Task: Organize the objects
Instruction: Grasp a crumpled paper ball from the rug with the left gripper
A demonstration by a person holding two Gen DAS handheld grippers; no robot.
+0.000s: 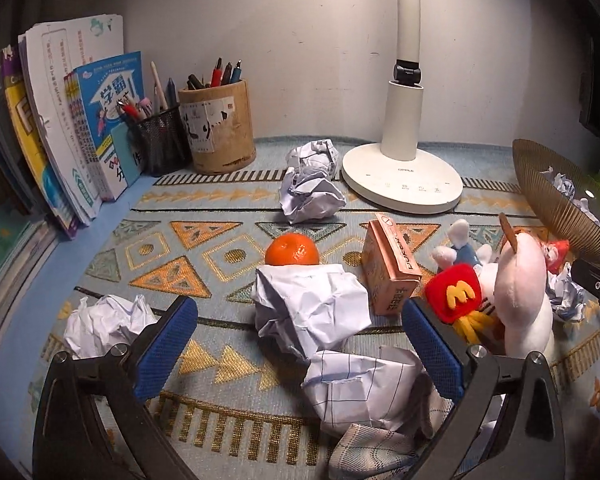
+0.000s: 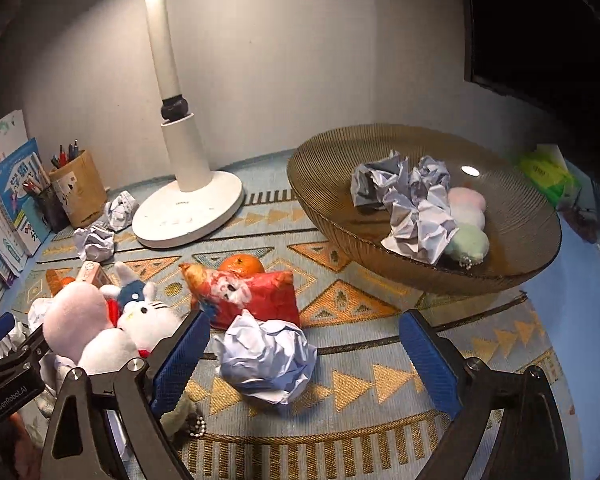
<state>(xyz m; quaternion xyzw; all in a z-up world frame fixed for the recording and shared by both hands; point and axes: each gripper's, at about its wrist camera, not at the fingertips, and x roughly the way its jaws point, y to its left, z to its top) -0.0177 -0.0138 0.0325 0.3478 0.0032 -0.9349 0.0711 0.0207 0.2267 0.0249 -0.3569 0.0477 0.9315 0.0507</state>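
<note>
1. Patterned cloth point(image 1: 204, 248) with orange triangles covers the desk, which stands against a pale wall.
2. We see crumpled paper balls scattered on it: one point(image 1: 312, 308) lies between the pads of our left hand-held gripper point(image 1: 300, 348), apart from both, with a lined one point(image 1: 364, 392) nearer the camera.
3. Our left hand-held gripper stands wide and holds nothing.
4. Our right hand-held gripper point(image 2: 304, 364) is also wide; a paper ball point(image 2: 266, 360) lies between its blue pads without touching them.
5. Behind that ball lies a red packet point(image 2: 256, 296), and an orange point(image 2: 242, 264) sits just behind the packet.
6. An orange carton point(image 1: 388, 268) stands beside the plush toys point(image 1: 516, 292), among them a white kitten doll point(image 2: 148, 316).
7. A ribbed brown bowl point(image 2: 520, 220) at the right holds more paper balls point(image 2: 416, 204) and pastel soft things point(image 2: 470, 220).
8. We note a white lamp base point(image 1: 400, 180) at the back, with two paper balls point(image 1: 312, 184) just beside it.
9. Far left, a wooden pen pot point(image 1: 218, 128), a mesh pen cup point(image 1: 162, 140) and upright books point(image 1: 80, 120) line the wall.
</note>
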